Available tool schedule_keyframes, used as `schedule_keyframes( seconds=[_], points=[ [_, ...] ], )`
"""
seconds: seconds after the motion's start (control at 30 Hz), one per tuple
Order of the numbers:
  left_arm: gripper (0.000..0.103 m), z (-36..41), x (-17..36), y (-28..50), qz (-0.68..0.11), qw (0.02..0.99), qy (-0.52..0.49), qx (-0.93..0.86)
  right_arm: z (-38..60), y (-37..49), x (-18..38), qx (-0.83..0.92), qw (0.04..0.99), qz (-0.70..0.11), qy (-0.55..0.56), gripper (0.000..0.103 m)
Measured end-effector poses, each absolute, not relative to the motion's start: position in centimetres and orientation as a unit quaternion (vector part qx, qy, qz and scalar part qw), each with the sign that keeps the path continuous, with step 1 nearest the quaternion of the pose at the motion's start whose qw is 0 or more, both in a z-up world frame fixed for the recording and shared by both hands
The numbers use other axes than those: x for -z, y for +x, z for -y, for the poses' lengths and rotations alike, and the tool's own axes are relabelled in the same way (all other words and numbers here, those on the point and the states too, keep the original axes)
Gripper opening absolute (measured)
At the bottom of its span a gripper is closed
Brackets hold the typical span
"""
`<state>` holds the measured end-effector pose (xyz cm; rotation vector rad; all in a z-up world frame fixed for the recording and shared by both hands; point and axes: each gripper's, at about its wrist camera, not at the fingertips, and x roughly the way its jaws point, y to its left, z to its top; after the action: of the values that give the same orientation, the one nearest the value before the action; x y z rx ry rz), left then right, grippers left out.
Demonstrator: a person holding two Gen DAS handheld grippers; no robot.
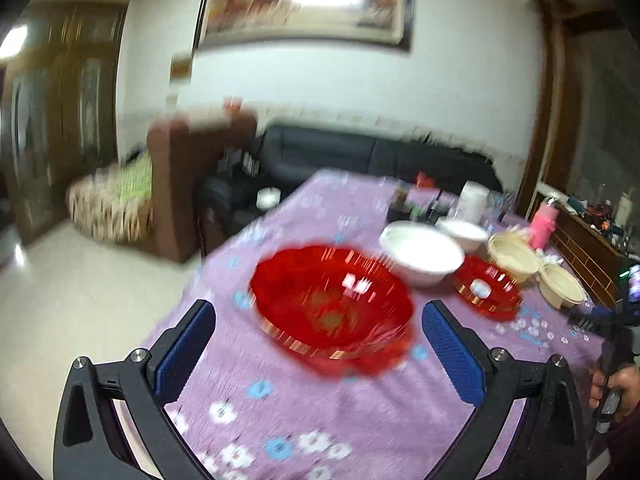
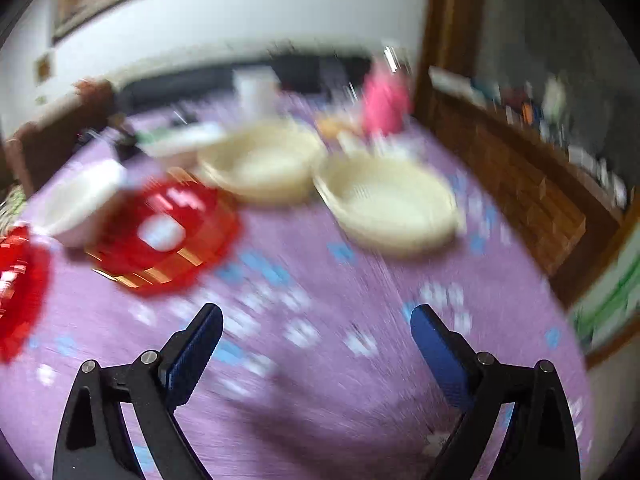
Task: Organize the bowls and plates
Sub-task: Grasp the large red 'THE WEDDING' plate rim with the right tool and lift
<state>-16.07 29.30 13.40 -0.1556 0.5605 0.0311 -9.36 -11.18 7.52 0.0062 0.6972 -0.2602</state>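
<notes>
A large red bowl sits on the purple flowered tablecloth, just ahead of my open, empty left gripper. Behind it stand a white bowl, a second white bowl, a small red dish and two cream bowls. In the blurred right wrist view my right gripper is open and empty above the cloth. The small red dish lies ahead left, the cream bowls ahead, the large red bowl at the left edge.
A pink bottle and assorted small items stand at the table's far end. A wooden sideboard runs along the right. A dark sofa and a brown armchair stand beyond the table. The table's left edge drops to the floor.
</notes>
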Motion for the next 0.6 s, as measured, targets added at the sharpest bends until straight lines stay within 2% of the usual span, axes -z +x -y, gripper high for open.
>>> schedule_keyframes(
  seconds=[0.1, 0.23, 0.37, 0.53, 0.6],
  points=[
    [0.103, -32.9, -11.9, -14.3, -0.323, 0.937, -0.13, -0.024, 6.8, -9.8, -10.7, 0.068, 0.957, -0.283, -0.016, 0.097],
    [0.103, -37.7, -10.2, -12.4, -0.367, 0.906, -0.204, -0.044, 0.6, -7.7, -11.8, -0.029, 0.944, -0.328, -0.031, 0.097],
    [0.103, -40.3, -9.2, -11.6, -0.393, 0.891, -0.219, -0.067, -4.9, -6.9, -11.3, -0.098, 0.935, -0.333, -0.071, 0.097],
    [0.103, -42.2, -8.8, -10.3, -0.387, 0.888, -0.236, -0.079, -9.8, -5.2, -10.3, -0.166, 0.923, -0.342, -0.063, 0.087],
    [0.103, -42.0, -8.8, -9.3, -0.389, 0.888, -0.234, -0.07, -10.2, -3.6, -9.5, -0.182, 0.912, -0.365, -0.034, 0.087]
  ],
)
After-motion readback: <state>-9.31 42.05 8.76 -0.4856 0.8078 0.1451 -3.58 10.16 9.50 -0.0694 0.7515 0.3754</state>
